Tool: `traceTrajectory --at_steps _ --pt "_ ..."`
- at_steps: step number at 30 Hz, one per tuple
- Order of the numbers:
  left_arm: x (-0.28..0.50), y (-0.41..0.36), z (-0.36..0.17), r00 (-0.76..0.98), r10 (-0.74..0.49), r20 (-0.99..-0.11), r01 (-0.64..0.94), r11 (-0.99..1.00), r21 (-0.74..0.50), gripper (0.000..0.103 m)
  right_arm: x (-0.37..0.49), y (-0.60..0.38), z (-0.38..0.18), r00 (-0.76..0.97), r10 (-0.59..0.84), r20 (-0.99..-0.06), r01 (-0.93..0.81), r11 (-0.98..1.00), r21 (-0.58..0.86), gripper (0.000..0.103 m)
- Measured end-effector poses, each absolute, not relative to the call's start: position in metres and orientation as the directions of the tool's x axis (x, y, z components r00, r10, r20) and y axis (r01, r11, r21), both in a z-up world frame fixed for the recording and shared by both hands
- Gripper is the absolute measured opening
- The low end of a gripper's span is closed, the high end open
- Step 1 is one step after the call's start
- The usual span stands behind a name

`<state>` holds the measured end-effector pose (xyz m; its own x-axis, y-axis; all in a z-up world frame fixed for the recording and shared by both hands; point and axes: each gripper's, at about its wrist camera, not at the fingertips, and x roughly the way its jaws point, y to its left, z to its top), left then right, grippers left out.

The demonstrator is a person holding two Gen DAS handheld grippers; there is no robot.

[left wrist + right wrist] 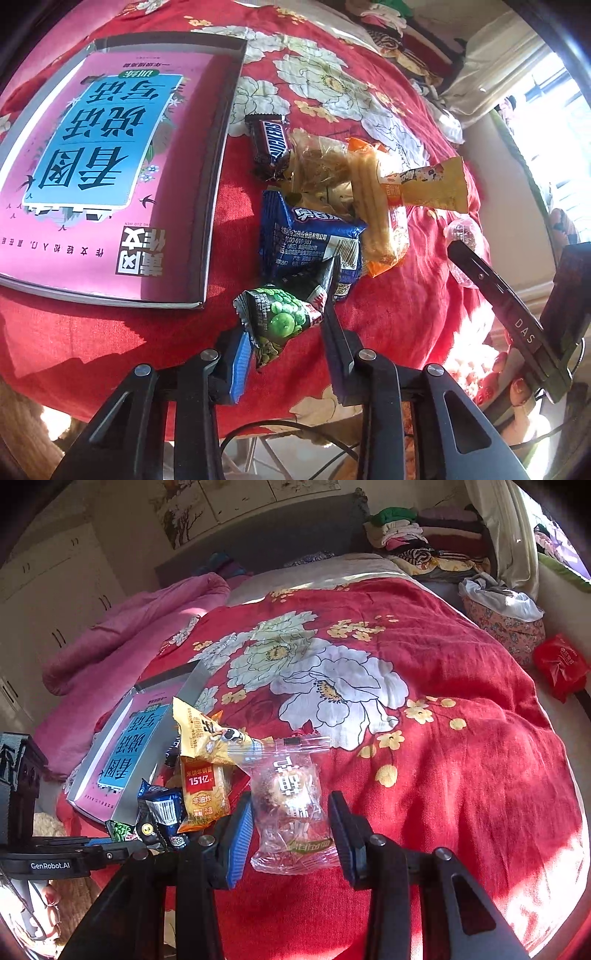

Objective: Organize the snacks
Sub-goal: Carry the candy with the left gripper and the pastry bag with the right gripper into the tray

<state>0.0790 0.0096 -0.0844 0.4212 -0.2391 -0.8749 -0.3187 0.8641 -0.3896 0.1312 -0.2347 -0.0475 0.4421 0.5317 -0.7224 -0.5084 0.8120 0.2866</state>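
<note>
L wrist view: left gripper [288,325] jaws apart w/ green pea packet [284,317] between the fingers, contact unclear so can't tell if gripped; beyond it blue packet [306,236], Snickers bar [271,142], orange cracker pack [384,225] heaped just beside pink book [110,166] on red floral bedspread [388,110]. R wrist view: right gripper [291,827] wide open around clear-wrapped cake [291,812] lying on bedspread, not pinched. Only this view shows the room: pink quilt [129,627], grey headboard [266,539], folded clothes [424,539].
</note>
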Motion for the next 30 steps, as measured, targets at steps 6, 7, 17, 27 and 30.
traceTrajectory --at_steps 6,7,17,27,30 --pt "0.077 0.009 -0.084 0.431 -0.281 -0.858 -0.292 0.856 -0.427 0.035 0.124 -0.228 -0.045 0.442 0.534 -0.721 -0.52 0.807 0.28 0.041" --pt "0.076 0.009 -0.082 0.434 -0.287 -0.854 -0.286 0.855 -0.433 0.035 0.123 -0.228 -0.045 0.445 0.534 -0.719 -0.521 0.808 0.277 0.041" --pt "0.066 0.032 -0.059 0.502 -0.265 -0.824 -0.285 0.848 -0.446 0.035 0.109 -0.23 -0.033 0.469 0.566 -0.678 -0.53 0.794 0.298 0.041" --pt "0.055 0.062 -0.046 0.555 -0.213 -0.804 -0.327 0.833 -0.446 0.035 0.089 -0.214 -0.016 0.467 0.616 -0.634 -0.575 0.757 0.311 0.041" --pt "0.051 0.072 -0.042 0.569 -0.186 -0.801 -0.336 0.837 -0.433 0.035 0.082 -0.207 -0.011 0.461 0.631 -0.623 -0.592 0.742 0.314 0.041"
